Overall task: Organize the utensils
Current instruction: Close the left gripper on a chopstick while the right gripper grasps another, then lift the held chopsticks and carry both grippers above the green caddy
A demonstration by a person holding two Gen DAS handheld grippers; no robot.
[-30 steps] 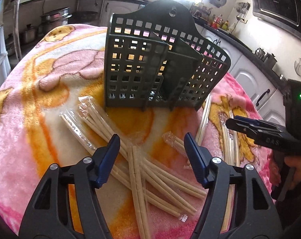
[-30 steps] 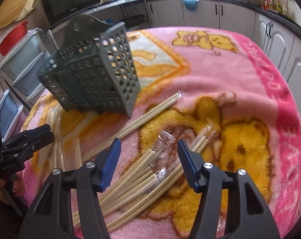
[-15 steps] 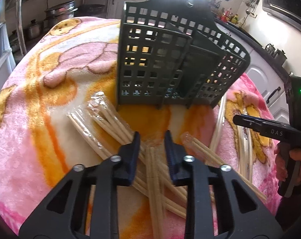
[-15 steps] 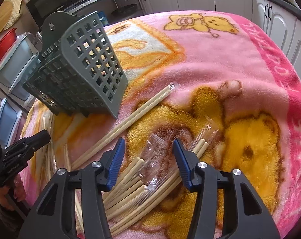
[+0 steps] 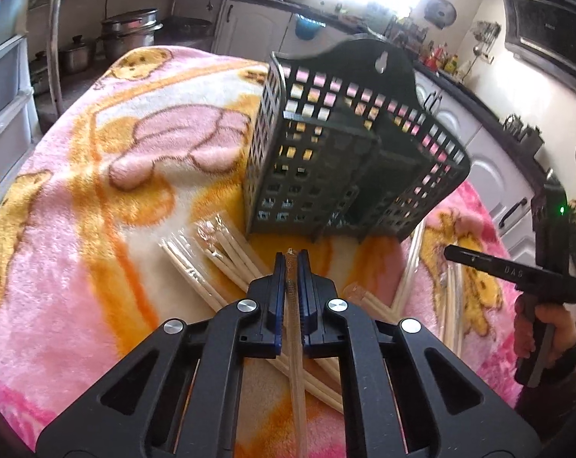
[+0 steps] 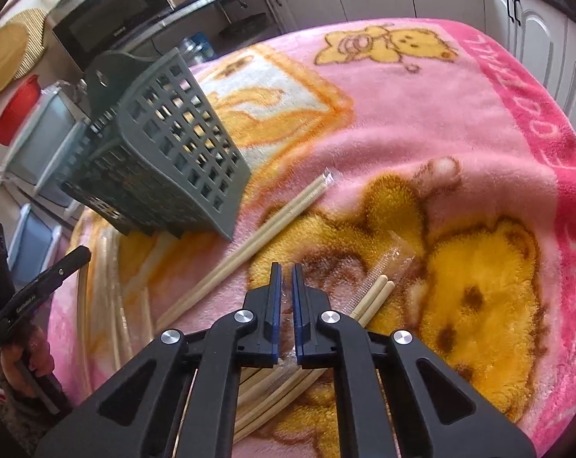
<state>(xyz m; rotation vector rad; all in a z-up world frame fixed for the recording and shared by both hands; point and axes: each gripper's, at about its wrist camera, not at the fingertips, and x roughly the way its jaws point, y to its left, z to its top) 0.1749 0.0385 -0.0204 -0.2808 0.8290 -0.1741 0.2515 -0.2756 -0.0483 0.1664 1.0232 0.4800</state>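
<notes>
The left gripper is closed on one thin wrapped pair of pale wooden chopsticks, held near its tip. The right gripper is almost closed on a clear plastic wrapper. Such sticks look light and stiff, but the film is probably slippery. More lie on the pink blanket; behind stands the dark grey perforated plastic holder.
</notes>
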